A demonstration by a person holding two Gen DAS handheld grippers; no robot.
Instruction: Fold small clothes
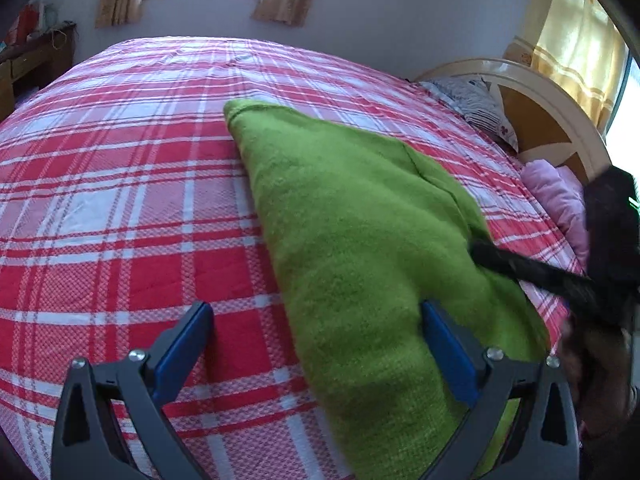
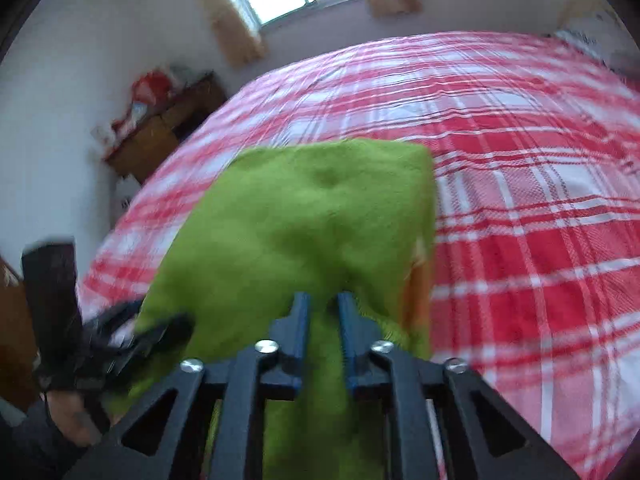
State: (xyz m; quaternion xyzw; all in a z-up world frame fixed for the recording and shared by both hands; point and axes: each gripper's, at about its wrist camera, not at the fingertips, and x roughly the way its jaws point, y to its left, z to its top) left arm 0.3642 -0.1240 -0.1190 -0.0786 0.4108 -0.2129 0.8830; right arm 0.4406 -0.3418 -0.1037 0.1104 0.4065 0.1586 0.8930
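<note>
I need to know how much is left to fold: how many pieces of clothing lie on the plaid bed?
1: a fuzzy green garment lies on the red-and-white plaid bedsheet, pinched at its near edge by the right tongs. Others may be hidden outside the views.

A bright green fleecy garment (image 1: 360, 232) is seen folded over on a red, pink and white plaid bedsheet (image 1: 120, 200), with a seam line across its upper layer. One edge is lifted off the sheet, and an orange patch shows beneath its right side.
</note>
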